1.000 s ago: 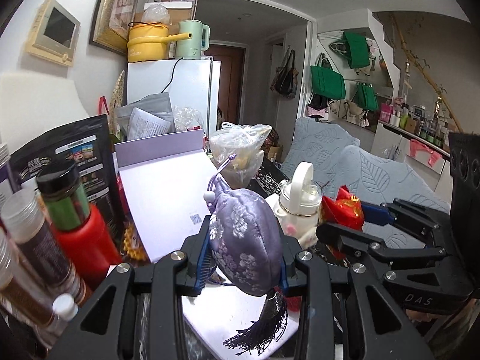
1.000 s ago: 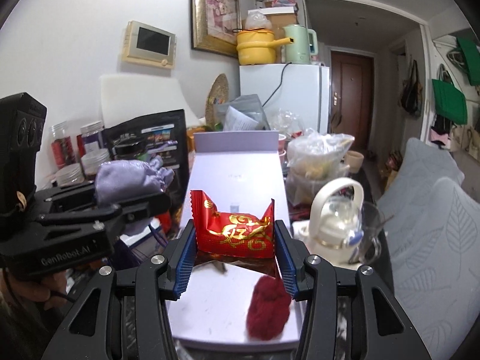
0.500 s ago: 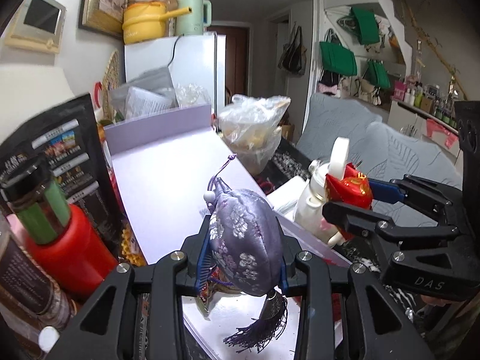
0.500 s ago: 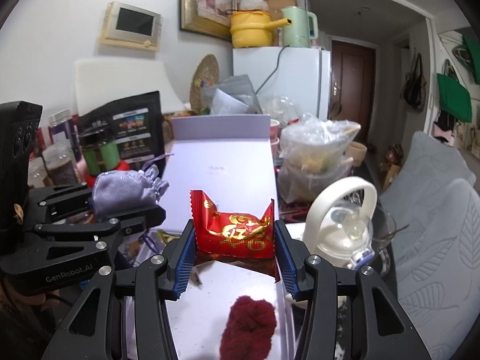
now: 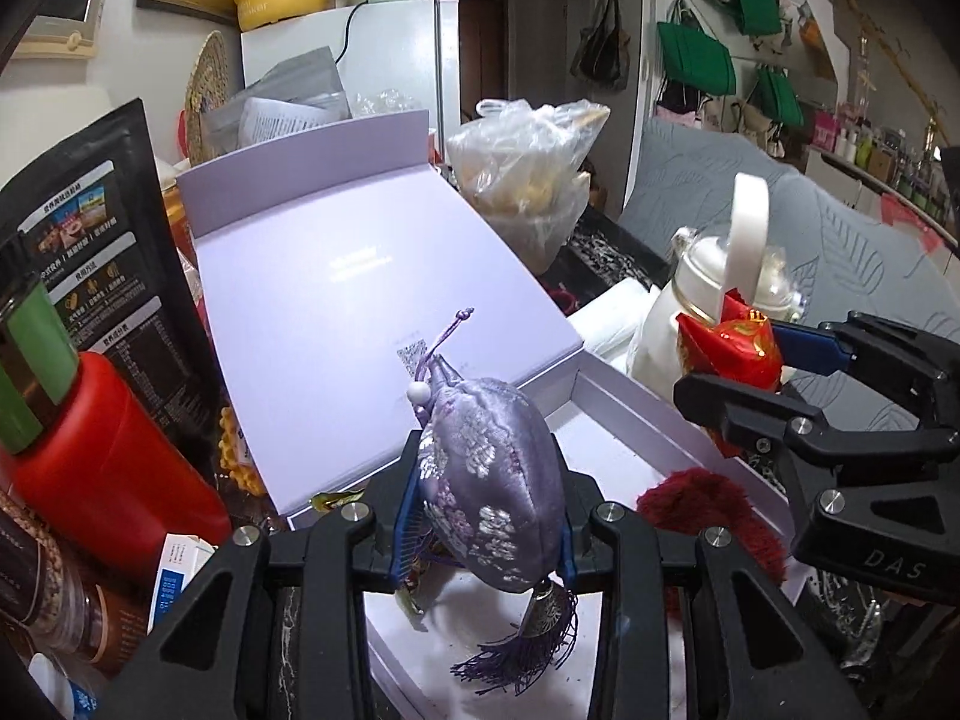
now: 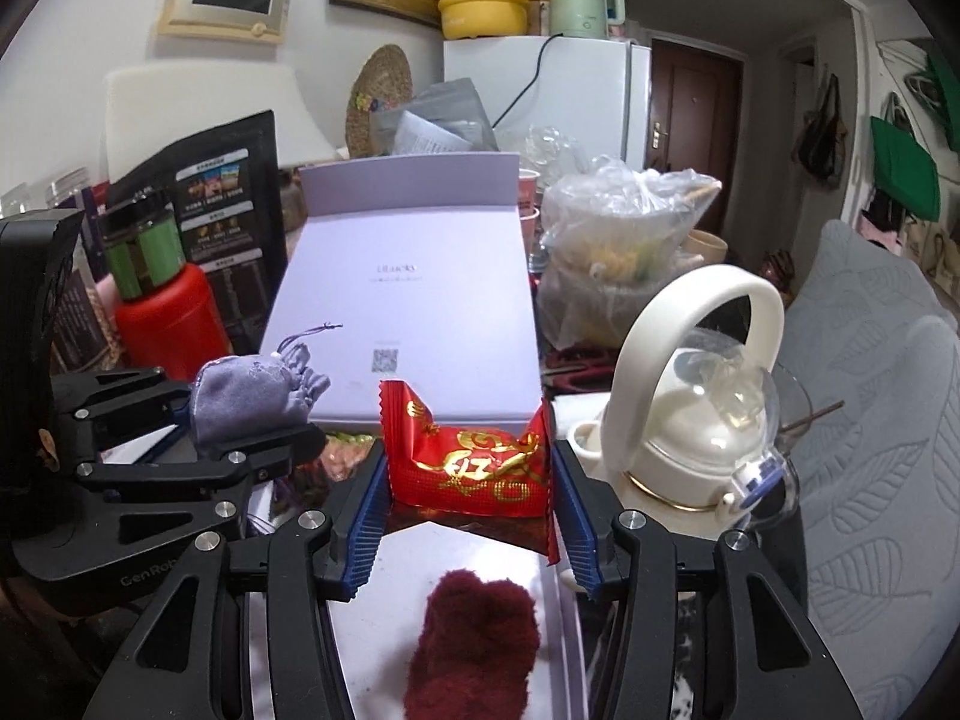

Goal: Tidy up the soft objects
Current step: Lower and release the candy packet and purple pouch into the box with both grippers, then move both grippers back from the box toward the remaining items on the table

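I have both grippers tilted down over the open lilac box (image 5: pixel 636 414) | left gripper (image 5: pixel 480 516) clamps one purple sachet (image 5: pixel 492 480) | right gripper (image 6: pixel 468 480) grips one red packet (image 6: pixel 474 462) | cluttered tabletop, fridge (image 6: pixel 576 90) behind | one dark red fuzzy piece (image 6: pixel 474 642) lies in box.

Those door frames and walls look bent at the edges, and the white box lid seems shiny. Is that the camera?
Left wrist view: fisheye bows the doorway and blacks out the corners; a soft glare patch sits on the box lid. Right wrist view: same bowing; the box floor mirrors light beneath the red packet. Both views are sharp, without motion blur.
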`<act>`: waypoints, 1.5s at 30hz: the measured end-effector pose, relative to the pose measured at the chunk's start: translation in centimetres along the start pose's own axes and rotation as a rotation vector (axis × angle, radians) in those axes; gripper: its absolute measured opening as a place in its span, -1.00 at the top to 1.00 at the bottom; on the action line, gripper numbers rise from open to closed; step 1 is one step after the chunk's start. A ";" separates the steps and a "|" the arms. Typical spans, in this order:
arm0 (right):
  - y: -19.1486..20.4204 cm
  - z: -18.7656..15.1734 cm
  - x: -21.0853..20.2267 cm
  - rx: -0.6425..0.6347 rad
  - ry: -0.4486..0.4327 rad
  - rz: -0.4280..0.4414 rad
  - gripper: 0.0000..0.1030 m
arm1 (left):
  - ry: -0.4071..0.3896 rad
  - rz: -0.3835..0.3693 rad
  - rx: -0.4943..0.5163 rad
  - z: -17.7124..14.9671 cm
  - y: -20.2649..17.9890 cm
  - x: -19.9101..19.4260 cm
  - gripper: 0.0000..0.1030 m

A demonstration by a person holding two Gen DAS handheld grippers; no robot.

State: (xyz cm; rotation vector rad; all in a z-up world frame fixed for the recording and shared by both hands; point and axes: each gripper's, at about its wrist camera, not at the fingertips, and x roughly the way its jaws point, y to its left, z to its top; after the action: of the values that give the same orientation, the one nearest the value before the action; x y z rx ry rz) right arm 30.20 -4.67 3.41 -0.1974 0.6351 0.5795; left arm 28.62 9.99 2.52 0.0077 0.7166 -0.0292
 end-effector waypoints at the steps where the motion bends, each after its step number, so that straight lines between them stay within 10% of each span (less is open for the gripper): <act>1: 0.0 -0.1 0.2 0.001 0.007 -0.001 0.02 | 0.008 0.003 0.001 0.0 0.0 0.2 0.33; 14: -0.1 -0.8 2.4 -0.001 0.084 -0.001 -0.09 | 0.074 0.039 0.005 -0.3 -0.1 2.3 0.30; 21: -0.1 -0.6 2.0 -0.008 0.085 -0.032 -0.22 | 0.072 0.093 -0.009 -0.2 0.2 2.0 -0.48; 45: 0.9 0.5 -7.7 0.009 -0.037 -0.051 -0.22 | -0.102 0.082 0.023 1.0 -2.4 -7.9 -0.49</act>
State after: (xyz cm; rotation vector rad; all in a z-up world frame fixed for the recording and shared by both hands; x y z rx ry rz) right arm 24.89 -7.25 8.47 -0.1932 0.5952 0.5301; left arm 23.23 7.77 8.48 0.0571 0.6134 0.0408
